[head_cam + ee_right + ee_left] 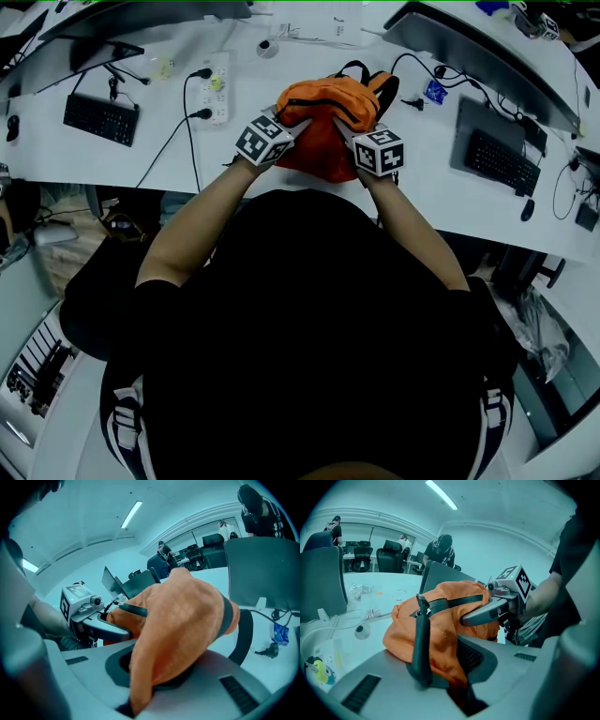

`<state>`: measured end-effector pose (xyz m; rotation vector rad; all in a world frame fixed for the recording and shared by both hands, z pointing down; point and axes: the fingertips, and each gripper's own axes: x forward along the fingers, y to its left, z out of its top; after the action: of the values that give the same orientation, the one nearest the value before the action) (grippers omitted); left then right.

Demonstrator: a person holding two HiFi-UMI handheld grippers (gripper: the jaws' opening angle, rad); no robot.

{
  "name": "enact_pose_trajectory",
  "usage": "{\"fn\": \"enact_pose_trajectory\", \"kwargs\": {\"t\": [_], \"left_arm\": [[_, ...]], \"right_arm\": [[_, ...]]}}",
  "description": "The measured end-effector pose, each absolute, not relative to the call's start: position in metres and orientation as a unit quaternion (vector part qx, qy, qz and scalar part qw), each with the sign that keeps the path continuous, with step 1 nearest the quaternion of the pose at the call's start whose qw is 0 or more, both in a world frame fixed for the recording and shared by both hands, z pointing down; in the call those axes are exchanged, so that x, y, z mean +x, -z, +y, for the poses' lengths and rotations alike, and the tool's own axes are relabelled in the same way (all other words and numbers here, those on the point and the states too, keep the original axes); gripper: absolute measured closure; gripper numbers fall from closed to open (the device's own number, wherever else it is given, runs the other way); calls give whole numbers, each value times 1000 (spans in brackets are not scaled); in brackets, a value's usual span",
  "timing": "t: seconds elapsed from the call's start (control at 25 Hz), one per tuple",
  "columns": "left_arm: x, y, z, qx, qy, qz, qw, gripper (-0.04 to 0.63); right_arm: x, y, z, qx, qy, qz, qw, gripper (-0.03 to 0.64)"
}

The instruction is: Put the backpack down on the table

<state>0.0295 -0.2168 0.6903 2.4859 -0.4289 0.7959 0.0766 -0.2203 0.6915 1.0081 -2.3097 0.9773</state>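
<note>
The left tool (289, 120) and right tool (345, 129) each pinch the orange backpack's (323, 112) fabric, holding it between them over the counter (187, 173), near a power strip (217, 89).

My two plastic grippers, left gripper (289, 120) and right gripper (345, 127), are pale grey, each topped by a white cube (264, 141) printed with black square markers. The soft fabric backpack (323, 105) is bright orange, its webbing straps (440, 604) black. The flat table (441, 187) is plain white.
</note>
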Motion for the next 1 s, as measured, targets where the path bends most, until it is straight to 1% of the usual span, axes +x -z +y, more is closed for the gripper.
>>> {"fn": "enact_pose_trajectory", "kwargs": {"t": [0.16, 1.0], "left_arm": [[25, -700, -221, 909, -297, -162, 245, 554], [17, -755, -234, 886, -315, -161, 301, 552]], "right_arm": [[72, -698, -224, 364, -353, -831, 227, 587], [67, -753, -239, 339, -369, -822, 269, 586]]}}
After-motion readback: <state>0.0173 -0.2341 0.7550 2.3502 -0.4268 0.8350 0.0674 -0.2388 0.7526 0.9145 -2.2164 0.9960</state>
